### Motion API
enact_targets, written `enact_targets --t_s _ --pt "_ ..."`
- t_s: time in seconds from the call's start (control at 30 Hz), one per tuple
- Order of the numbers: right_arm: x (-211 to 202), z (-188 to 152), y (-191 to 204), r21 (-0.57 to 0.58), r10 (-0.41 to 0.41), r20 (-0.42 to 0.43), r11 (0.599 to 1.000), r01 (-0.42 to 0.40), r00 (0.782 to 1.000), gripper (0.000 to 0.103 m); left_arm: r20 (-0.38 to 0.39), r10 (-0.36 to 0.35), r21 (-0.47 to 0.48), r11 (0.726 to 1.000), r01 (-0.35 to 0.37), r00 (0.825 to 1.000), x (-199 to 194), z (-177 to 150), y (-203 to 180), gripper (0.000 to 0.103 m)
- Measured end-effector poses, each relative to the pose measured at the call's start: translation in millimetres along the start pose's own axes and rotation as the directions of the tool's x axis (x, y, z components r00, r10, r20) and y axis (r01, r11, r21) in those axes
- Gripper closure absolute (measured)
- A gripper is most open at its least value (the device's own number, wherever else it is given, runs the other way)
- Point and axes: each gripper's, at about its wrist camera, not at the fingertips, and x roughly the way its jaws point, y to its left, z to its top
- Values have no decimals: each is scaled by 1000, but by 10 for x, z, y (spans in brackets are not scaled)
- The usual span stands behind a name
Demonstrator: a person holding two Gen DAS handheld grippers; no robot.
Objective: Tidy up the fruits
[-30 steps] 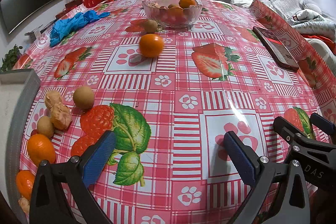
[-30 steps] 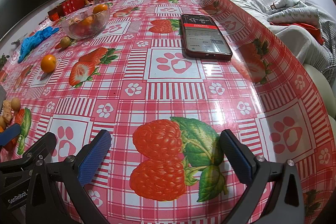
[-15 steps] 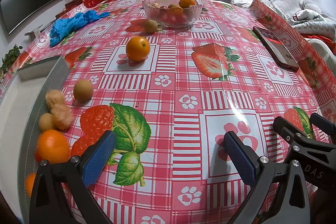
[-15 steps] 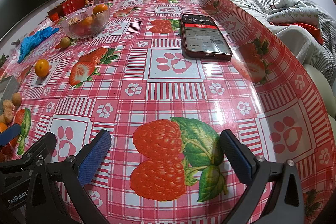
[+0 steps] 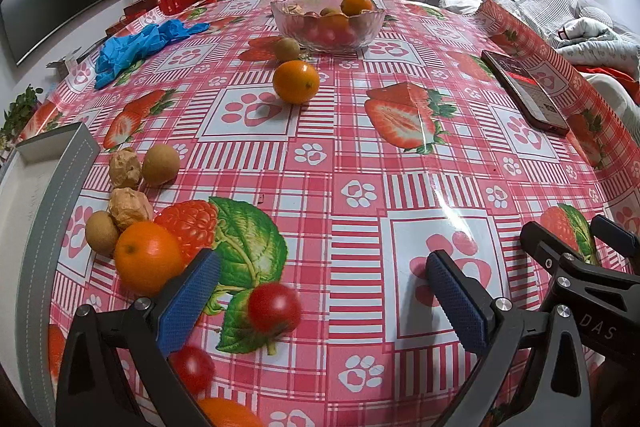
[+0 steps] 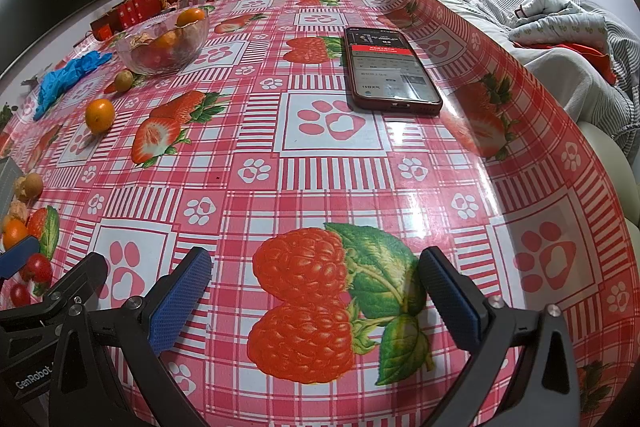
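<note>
My left gripper point(image 5: 320, 297) is open and empty just above the table. A blurred cherry tomato point(image 5: 274, 307) lies between its fingers. Another tomato point(image 5: 192, 367) and an orange point(image 5: 228, 413) lie under its left finger. An orange point(image 5: 148, 259), brown longans point(image 5: 161, 164) and crumpled husk-like fruits point(image 5: 129, 209) sit beside a grey tray point(image 5: 48, 211) at left. Another orange point(image 5: 296, 81) lies mid-table before a glass bowl point(image 5: 328, 23) of fruit. My right gripper point(image 6: 316, 301) is open and empty over a printed raspberry.
A phone point(image 5: 524, 89) lies at the right, also in the right wrist view point(image 6: 390, 67). Blue gloves point(image 5: 140, 45) lie at the far left. Red boxes and clutter stand beyond the far table edge. The right gripper's body point(image 5: 580, 267) shows at the left view's right.
The grey tray has tilted up at the left and fruit has come out onto the table. Two cherry tomatoes and an orange rolled in by my left fingers. The mid-table orange rolled. Both grippers stayed still.
</note>
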Motion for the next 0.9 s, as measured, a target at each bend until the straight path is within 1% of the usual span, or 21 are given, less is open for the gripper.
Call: enact_targets --t_s 0.43,0.5,0.57,0.6,0.63,0.67,0.73,0.77,0.83,0.9 --pt "8 3 3 2 -1 -2 1000 1 1000 0 -4 0 0 1000 0 1000 -1 1 -1 0" --pt "11 14 -1 -5 8 -10 1000 -8 1000 0 -24 -5 4 1000 5 1000 -12 12 20 0" --pt "18 47 -15 -20 20 -27 1000 -20 999 0 -75 -12 -10 1000 11 997 -42 33 76 0" --pt "26 70 -25 -22 23 -42 999 -24 999 0 -83 -29 -21 999 28 996 -105 35 118 0" --pt "26 99 -41 -14 29 -68 999 -30 997 0 -74 -48 -26 999 46 996 -219 29 175 0" --pt "15 120 -62 4 43 -84 999 -43 996 0 -60 -50 -25 998 49 997 -306 18 224 0" --pt "-61 159 -99 48 113 -95 993 -109 989 0 -22 -35 -18 999 34 999 -537 -42 367 0" --pt "-101 169 -89 52 131 -94 991 -127 987 0 -12 -23 -19 1000 23 1000 -624 -86 445 0" --pt "-217 166 -4 33 170 -86 985 -167 982 0 -9 -2 -31 1000 1 1000 -749 -220 622 0" --pt "-291 127 143 -6 204 -89 979 -205 975 0 -34 10 -50 999 -12 999 -769 -343 777 0"
